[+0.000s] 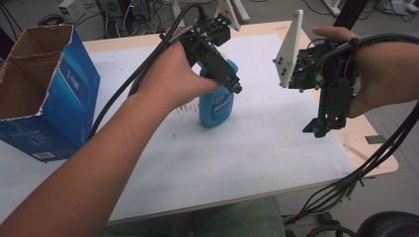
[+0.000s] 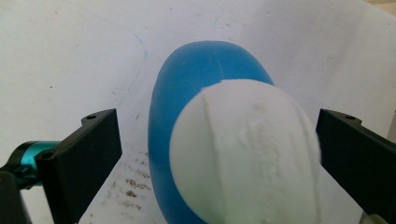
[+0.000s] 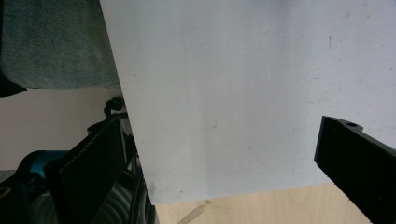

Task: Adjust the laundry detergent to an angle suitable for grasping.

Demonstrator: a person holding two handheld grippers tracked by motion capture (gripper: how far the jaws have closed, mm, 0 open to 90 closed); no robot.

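— High view first: where does the upright blue plastic bottle with the white cap (image 1: 216,106) stand?
— Near the middle of the white-covered surface (image 1: 257,148), long axis vertical. The left tool (image 1: 232,81) hangs right over its top, pointing down along that axis.
— Is it gripping yet?
— No. In the left gripper view both black jaws stand spread wide, one on either side of the white cap (image 2: 247,154), with a gap to the left jaw; the right jaw looks very close, and I can't tell if it touches. The blue body (image 2: 187,93) drops away below.
— So what would the next move turn on?
— My guess: the tool is already lined up over the cap, so it only needs to come down and close.
— And the other hand?
— The right tool (image 1: 316,129) is well off toward the surface's right edge, jaws apart, nothing between them. The left is plainly nearer. The open blue cardboard box (image 1: 47,98) sits at the far left
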